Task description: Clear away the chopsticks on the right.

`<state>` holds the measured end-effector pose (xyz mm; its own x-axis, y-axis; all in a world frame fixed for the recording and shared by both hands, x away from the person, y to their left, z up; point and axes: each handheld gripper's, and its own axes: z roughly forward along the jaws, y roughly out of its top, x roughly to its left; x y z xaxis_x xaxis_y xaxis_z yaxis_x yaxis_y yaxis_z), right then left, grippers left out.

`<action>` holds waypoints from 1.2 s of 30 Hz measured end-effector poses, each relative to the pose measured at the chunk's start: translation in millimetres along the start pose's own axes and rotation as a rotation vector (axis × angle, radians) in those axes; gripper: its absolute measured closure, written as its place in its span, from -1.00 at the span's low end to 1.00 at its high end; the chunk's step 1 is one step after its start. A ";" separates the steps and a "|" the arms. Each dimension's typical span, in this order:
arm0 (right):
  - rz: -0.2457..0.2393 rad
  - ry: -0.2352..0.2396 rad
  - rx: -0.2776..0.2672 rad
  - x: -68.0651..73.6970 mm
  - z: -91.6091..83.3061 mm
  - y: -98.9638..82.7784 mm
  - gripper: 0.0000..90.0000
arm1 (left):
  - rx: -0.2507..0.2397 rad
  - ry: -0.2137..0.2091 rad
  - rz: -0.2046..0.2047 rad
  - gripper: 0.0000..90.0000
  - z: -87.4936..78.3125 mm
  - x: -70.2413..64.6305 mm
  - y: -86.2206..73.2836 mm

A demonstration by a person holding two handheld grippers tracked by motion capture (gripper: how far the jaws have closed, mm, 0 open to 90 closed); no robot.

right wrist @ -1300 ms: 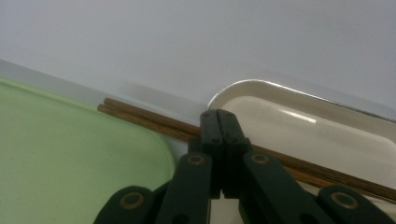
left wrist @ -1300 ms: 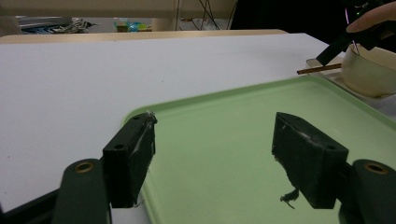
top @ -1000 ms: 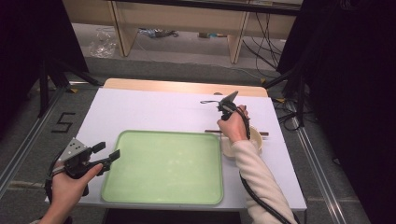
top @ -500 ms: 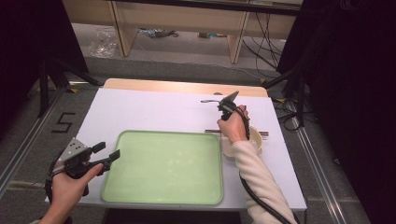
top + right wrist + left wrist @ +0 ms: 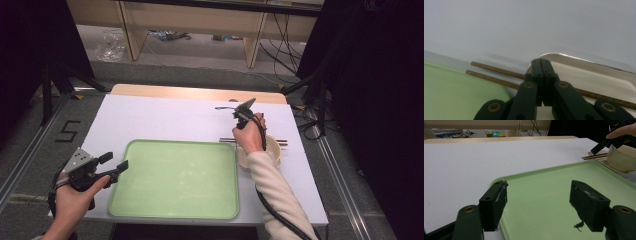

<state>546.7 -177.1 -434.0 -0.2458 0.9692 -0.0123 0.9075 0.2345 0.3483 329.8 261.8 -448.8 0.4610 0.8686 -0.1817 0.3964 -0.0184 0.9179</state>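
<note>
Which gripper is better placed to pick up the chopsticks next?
Probably the right gripper: its shut jaws sit right at the chopsticks beside the bowl. The left gripper hangs open at the tray's far edge.

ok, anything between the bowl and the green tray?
Nothing visible. The bowl sits right beside the right edge of the tray, and the tray is bare. The chopsticks lie on the bowl's far side, off that path.

A tray (image 5: pixel 175 180) is set at the table's (image 5: pixel 160 120) near edge, a bowl (image 5: pixel 272 150) just right of it, chopsticks (image 5: pixel 227 140) laid behind the bowl.
</note>
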 end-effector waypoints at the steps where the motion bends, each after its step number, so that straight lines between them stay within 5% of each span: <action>1: 0.006 -0.005 -0.004 0.6 0.4 -0.3 1.00 | 0.000 0.000 0.000 -0.33 0.0 0.0 0.0; 11: -0.020 0.013 -0.019 -0.5 -6.7 0.7 1.00 | -0.002 -0.001 0.001 -0.33 -0.4 0.2 0.2; 12: 0.013 0.018 -0.008 2.2 -8.9 0.8 1.00 | -0.003 0.000 0.002 -0.33 -0.7 0.3 0.3; 13: -0.040 0.016 -0.027 -0.2 -8.6 1.1 1.00 | -0.004 0.000 0.003 -0.33 -0.9 0.4 0.4; 16: -0.075 0.038 0.004 0.8 -11.8 1.4 1.00 | -0.007 -0.001 0.000 -0.33 -1.0 0.6 0.4; 17: -0.001 0.043 0.046 6.7 -15.0 0.6 1.00 | -0.007 0.000 -0.006 -0.33 -0.9 0.3 0.3; 19: -0.048 0.031 0.034 6.1 -13.6 0.9 1.00 | -0.006 -0.001 0.001 -0.33 -0.9 0.6 0.3; 28: 0.005 0.011 0.086 9.9 -6.4 -0.5 1.00 | -0.004 -0.002 0.000 -0.32 -0.5 0.5 0.3; 32: -0.004 0.044 0.099 6.5 -6.0 0.1 1.00 | -0.005 -0.002 0.001 -0.32 -0.7 0.6 0.4; 33: -0.038 0.005 0.078 4.5 -3.3 0.3 1.00 | -0.005 -0.002 0.001 -0.32 -0.8 0.6 0.4; 36: -0.030 0.001 0.073 6.1 -4.8 -0.2 1.00 | -0.009 -0.003 0.002 -0.32 -1.0 0.6 0.7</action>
<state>543.4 -171.6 -429.7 -0.2735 0.9616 -0.0208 0.9222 0.2684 0.2785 329.5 262.7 -447.9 0.4642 0.8671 -0.1807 0.3886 -0.0161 0.9213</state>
